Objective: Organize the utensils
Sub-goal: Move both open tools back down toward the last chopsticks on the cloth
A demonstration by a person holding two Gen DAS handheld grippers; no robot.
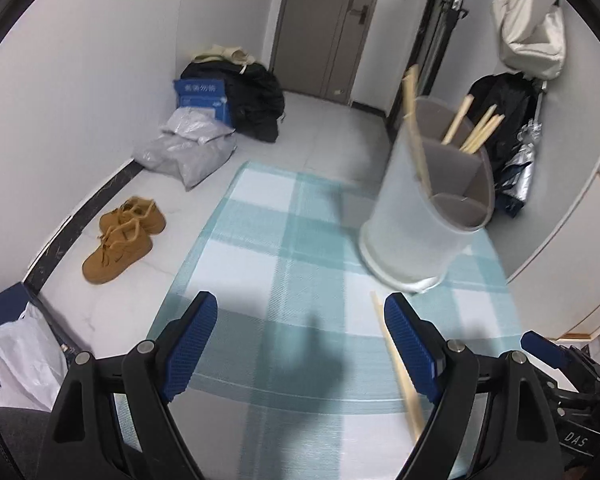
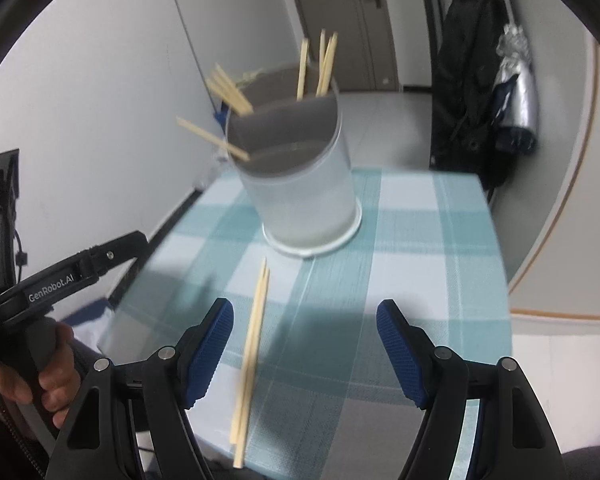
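Pale wooden chopsticks (image 2: pixel 252 356), a pair lying on the checked cloth of the counter (image 2: pixel 428 240), are what I'm lining up on. They lie lengthwise, running away from me toward the holder, and sit just inside the left finger of my right claw (image 2: pixel 305 354), whose jaws are released and spread wide with nothing gripped. In the left wrist view the same pair (image 1: pixel 400 364) passes under the right finger of my left claw (image 1: pixel 300 348), also released and empty, so the sticks lie between my two hands; I judge the right claw the better placed. Since the sticks point along the claw's own line, closing across them should work without turning my wrist.

The frosted plastic holder (image 2: pixel 304 200) stands upright just beyond the far tips, its divided sections already carrying several chopsticks, some leaning out over the rim. The left tool's handle, held in a hand (image 2: pixel 56 376), sits close at the left; I'd mind that.
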